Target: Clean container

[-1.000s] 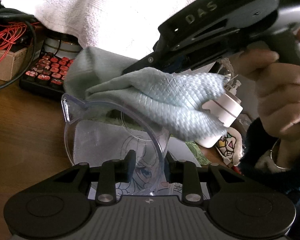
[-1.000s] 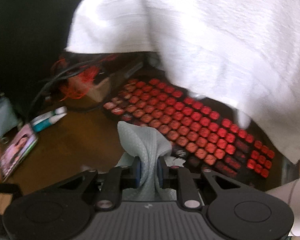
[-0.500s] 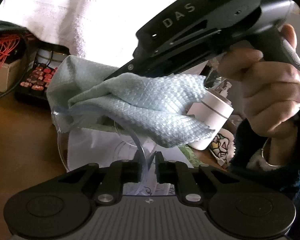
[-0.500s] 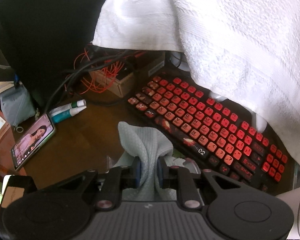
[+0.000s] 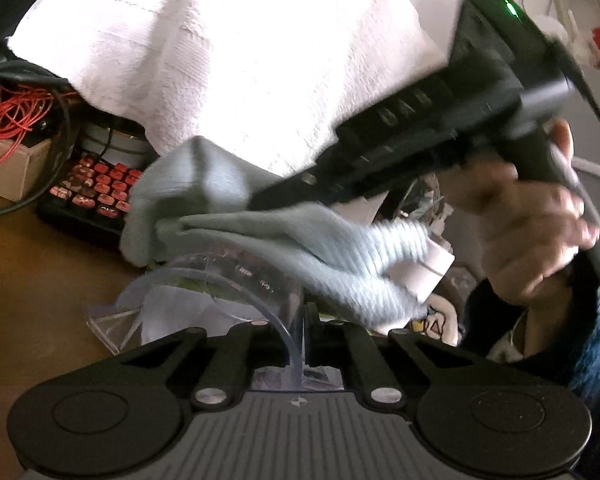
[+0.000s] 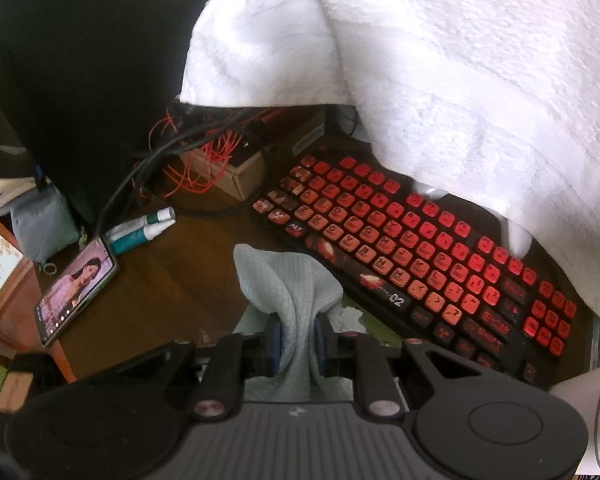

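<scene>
The left gripper (image 5: 305,320), at 6 o'clock in the left wrist view, has just been closing and now pinches the near wall of the clear container (image 5: 236,280), its jaws almost together on the thin plastic. The container sits just ahead of it, mouth tilted toward 12 o'clock, over the brown counter (image 5: 40,280).

The right gripper (image 6: 298,332) is clamped narrow on a bunched pale blue cloth (image 6: 288,280), which sticks up between its jaws. In the left view that gripper comes in from 2 o'clock, a hand (image 5: 532,236) on its handle, and the cloth lies over the container's rim at centre, blurred.

Beyond, a keyboard (image 6: 420,264) with red keys lies from centre to 4 o'clock in the right view, a white towel (image 6: 420,60) hangs at 12 to 2 o'clock, and a phone (image 6: 76,292) lies at 9 o'clock.

The step in hand appears to be wiping the container. Next, the cloth likely needs pushing down inside and rubbing round the wall while the left grip keeps steady.
</scene>
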`<state>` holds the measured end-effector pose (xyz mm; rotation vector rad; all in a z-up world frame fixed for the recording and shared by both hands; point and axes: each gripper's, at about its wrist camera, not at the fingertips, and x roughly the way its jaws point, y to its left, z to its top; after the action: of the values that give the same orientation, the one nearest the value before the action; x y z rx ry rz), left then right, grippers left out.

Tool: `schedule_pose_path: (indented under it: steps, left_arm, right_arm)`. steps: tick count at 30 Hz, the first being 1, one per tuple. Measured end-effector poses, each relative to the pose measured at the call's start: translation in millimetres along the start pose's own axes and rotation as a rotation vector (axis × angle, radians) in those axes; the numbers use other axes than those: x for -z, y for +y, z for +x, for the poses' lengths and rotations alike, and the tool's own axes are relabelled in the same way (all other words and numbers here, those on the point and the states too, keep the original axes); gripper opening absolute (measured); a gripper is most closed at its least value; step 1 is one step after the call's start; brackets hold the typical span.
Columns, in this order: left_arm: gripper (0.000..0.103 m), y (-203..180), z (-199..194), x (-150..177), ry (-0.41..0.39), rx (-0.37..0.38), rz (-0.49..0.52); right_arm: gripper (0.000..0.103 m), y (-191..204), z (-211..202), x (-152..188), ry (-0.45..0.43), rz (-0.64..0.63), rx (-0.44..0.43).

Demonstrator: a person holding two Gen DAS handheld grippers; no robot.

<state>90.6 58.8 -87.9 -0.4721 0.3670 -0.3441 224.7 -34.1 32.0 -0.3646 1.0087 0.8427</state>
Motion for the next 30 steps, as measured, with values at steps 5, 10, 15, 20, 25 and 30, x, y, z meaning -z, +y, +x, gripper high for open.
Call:
schedule_pose_path:
  steps: [5, 10, 15, 20, 25, 30]
  left_arm:
    - [0.006, 10, 0, -5, -0.027, 0.023, -0.029]
    - [0.006, 16, 3, -6, -0.028, 0.039, -0.061]
    - [0.005, 13, 2, -3, -0.01, 0.054, -0.062]
    - [0.006, 15, 2, -1, -0.007, 0.064, -0.078]
    - [0.006, 13, -1, 1, -0.001, 0.066, -0.072]
    - [0.006, 14, 0, 0, 0.002, 0.062, -0.076]
  right_arm:
    - [0.016, -7, -9, 7, -0.033, -0.019, -0.036]
    - [0.016, 13, -6, 13, -0.05, -0.108, -0.036]
    - [0.017, 29, -2, 19, -0.053, -0.189, -0.031]
    - [0.019, 29, -2, 19, -0.048, -0.205, -0.052]
    - [0.023, 21, -1, 17, -0.028, -0.15, -0.089]
    - [0.038, 13, -4, 16, 0.002, -0.082, -0.135]
